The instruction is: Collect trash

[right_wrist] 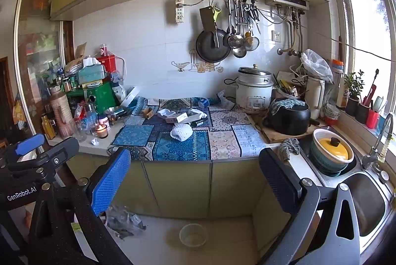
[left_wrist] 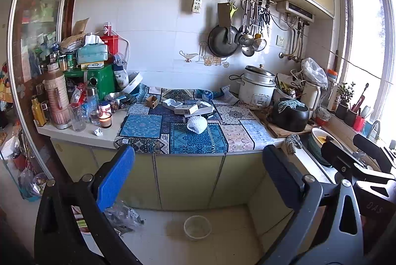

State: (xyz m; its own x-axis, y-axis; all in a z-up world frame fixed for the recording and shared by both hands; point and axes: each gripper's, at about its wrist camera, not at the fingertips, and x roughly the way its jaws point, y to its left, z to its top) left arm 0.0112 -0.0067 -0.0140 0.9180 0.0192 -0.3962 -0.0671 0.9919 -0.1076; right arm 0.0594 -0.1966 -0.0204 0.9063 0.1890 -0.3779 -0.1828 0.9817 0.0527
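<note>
Spread wide and empty, two grippers, left and right, are held low in frame. One foam net, one paper wad and several boxes are seen mid-frame on the counter; one bowl is seen below.

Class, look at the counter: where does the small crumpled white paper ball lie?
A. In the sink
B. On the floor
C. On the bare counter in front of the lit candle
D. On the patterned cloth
C: the paper ball sits on bare counter, just before the candle, left of the patterned cloth.
</note>
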